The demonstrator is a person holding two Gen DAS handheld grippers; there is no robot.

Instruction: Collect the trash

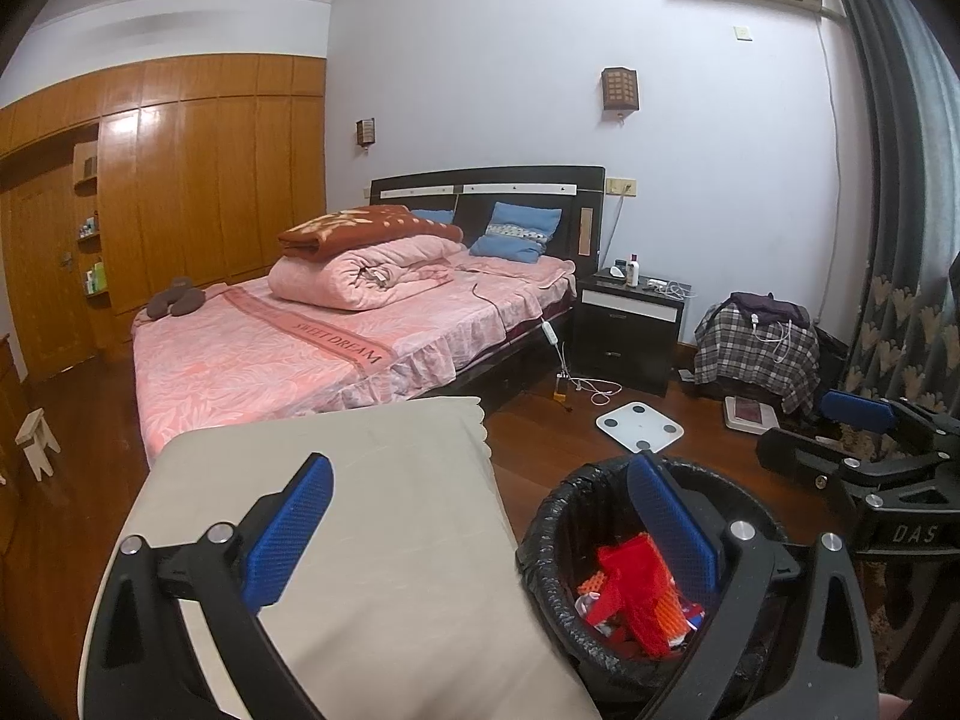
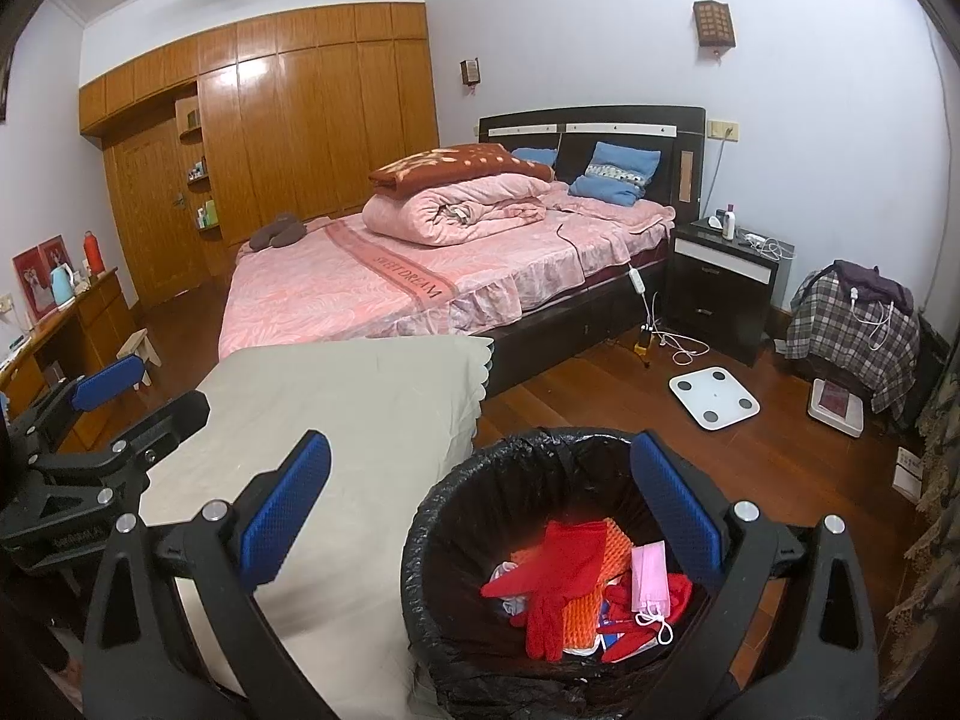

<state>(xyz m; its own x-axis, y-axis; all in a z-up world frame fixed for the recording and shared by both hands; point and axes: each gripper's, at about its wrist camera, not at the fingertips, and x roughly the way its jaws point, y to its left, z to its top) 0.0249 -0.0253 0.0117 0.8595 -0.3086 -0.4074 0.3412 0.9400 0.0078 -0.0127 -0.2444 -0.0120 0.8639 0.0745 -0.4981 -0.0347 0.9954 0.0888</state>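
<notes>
Trouble is unlikely: your left gripper (image 1: 480, 534) and right gripper (image 2: 480, 516) gape wide, empty; just don't tip the bin (image 2: 480, 462).

A crinkled glossy black plastic bin liner (image 2: 444, 516), matt beige cloth-covered surface (image 2: 372, 420), and polished reddish-brown wooden floor (image 2: 600, 396) are seen.

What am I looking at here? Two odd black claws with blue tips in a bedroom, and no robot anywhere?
There is no robot. A person holds a two-finger gripper in each hand, and each carries its own camera looking out along its blue fingers. One picture is the left gripper's view, the other the right gripper's. Both are open and hold nothing. Below them stands a bin with a black liner, holding a red glove and a pink mask, beside a beige cloth.
</notes>
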